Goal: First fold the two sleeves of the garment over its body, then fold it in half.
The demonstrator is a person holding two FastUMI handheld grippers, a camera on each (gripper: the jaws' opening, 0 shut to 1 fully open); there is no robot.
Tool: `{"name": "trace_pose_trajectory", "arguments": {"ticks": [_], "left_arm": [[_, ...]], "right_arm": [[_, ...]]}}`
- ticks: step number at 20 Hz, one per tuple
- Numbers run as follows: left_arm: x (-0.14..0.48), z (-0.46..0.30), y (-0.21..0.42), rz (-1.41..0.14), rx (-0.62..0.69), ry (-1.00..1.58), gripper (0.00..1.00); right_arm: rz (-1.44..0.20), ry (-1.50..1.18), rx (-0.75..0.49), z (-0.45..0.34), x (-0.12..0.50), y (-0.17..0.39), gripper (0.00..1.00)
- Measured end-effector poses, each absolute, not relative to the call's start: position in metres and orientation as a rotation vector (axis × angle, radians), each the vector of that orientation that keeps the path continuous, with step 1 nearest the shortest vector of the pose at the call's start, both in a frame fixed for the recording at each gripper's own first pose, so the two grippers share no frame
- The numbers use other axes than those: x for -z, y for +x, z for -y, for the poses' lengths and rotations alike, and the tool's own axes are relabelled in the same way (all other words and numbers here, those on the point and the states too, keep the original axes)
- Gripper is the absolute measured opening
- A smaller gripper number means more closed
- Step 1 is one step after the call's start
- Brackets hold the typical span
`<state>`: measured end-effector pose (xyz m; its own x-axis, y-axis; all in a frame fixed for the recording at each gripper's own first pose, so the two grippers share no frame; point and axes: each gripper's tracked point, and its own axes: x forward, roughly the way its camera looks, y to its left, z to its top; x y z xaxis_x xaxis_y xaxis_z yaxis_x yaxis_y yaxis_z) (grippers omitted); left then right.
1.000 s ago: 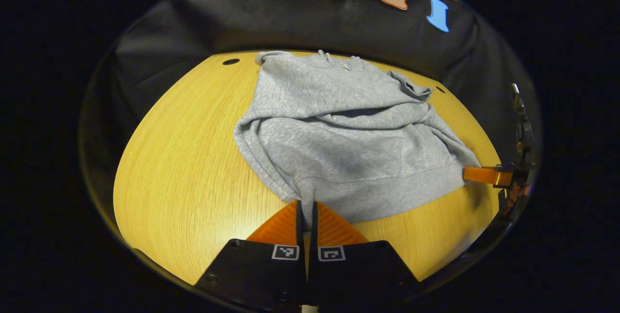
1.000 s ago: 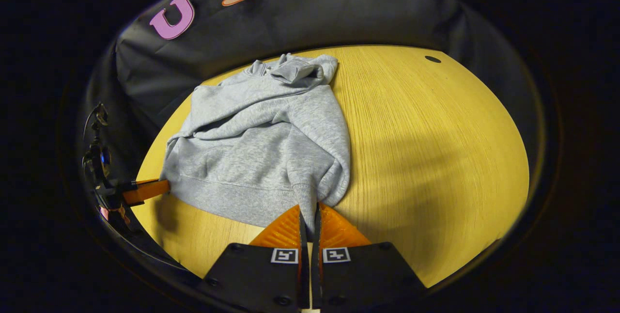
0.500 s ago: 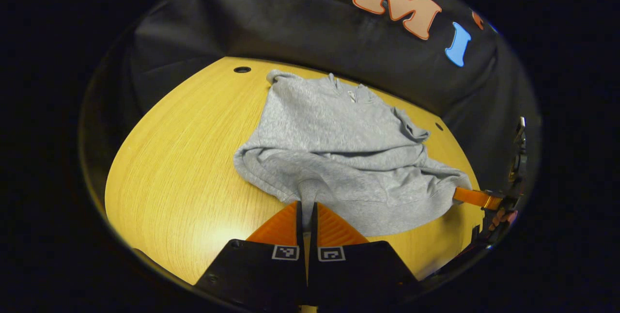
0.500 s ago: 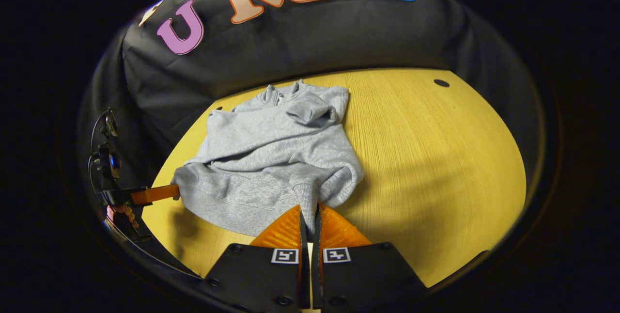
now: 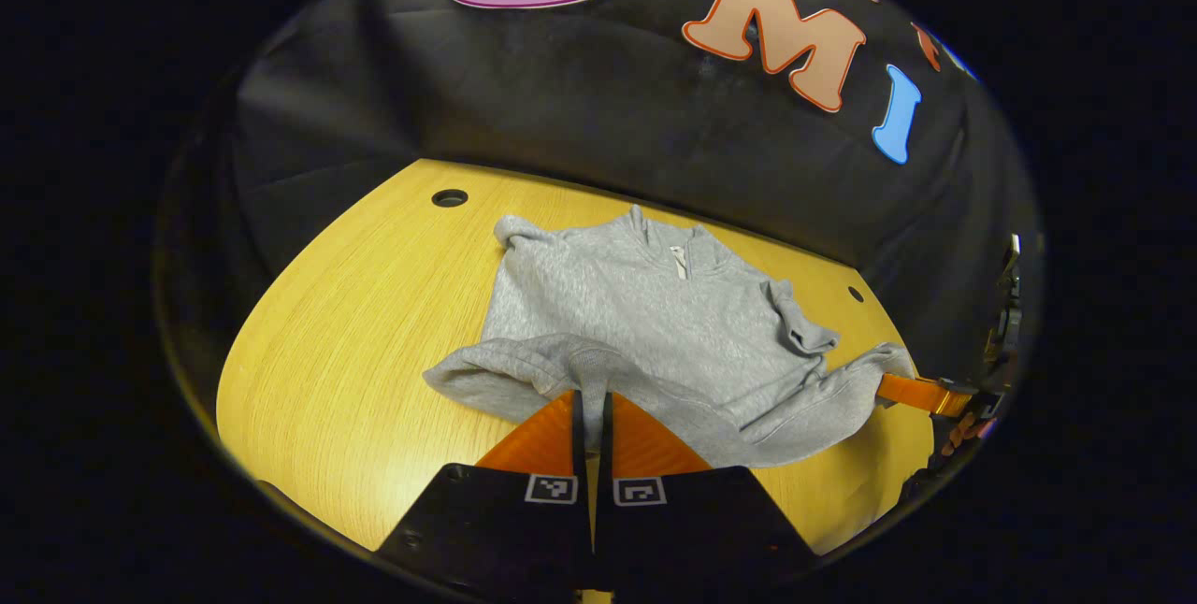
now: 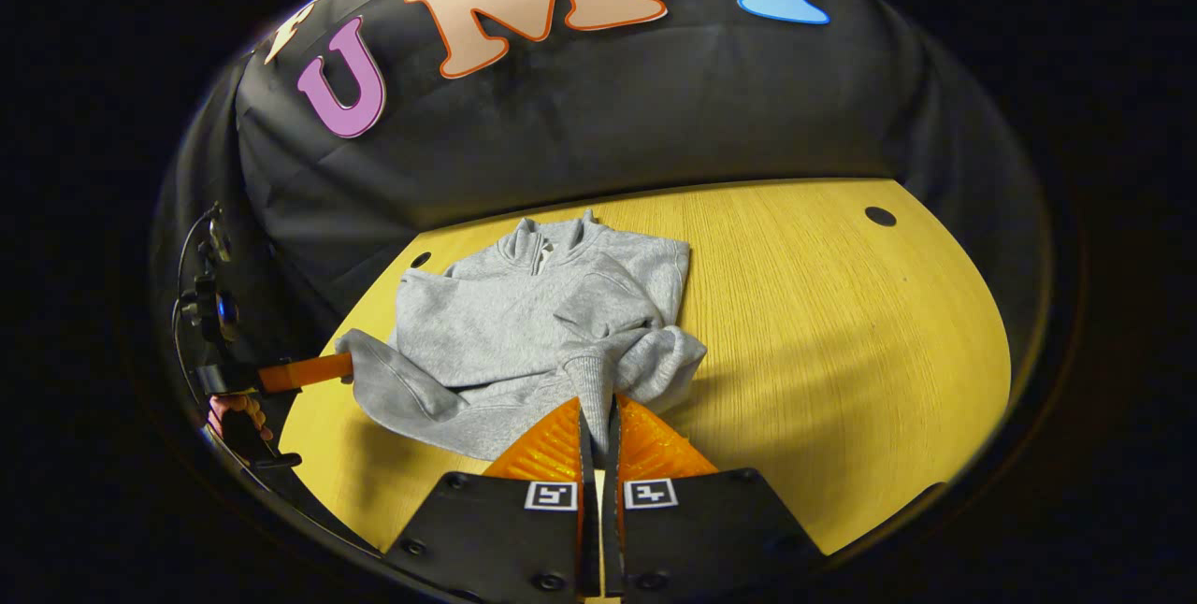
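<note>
Fingers of left gripper (image 5: 591, 403) and right gripper (image 6: 598, 412) pinching sweatshirt (image 5: 645, 314) hem | lifting it since a second ago toward tabletop (image 5: 355, 305) far edge | half-fold progressing

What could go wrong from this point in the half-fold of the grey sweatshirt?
1. Each gripper, left gripper and right gripper, pinches only a narrow bit of the sweatshirt's hem; the fabric could slip out mid-carry.
2. The hem sags between the two grips, so the fold may land uneven or bunched.
3. The folded sleeve lies loosely on the sweatshirt; dragging the hem over it could pull it out of place.
</note>
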<state>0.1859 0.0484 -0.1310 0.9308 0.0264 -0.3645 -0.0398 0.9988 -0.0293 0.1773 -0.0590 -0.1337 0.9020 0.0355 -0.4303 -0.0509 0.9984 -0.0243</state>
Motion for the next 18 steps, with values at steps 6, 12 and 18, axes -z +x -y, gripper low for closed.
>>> {"name": "trace_pose_trajectory", "arguments": {"ticks": [6, 12, 18], "left_arm": [[0.151, -0.058, 0.236, -0.427, -0.115, -0.088, 0.0], [0.177, -0.064, 0.258, -0.463, -0.167, -0.087, 0.0], [0.18, -0.07, 0.255, -0.443, -0.189, -0.057, 0.1]], "right_arm": [[-0.53, 0.033, -0.039, 0.067, 0.153, 0.232, 0.04], [-0.56, 0.031, -0.065, 0.068, 0.18, 0.258, 0.04], [-0.566, 0.083, -0.057, 0.068, 0.181, 0.254, 0.1]]}}
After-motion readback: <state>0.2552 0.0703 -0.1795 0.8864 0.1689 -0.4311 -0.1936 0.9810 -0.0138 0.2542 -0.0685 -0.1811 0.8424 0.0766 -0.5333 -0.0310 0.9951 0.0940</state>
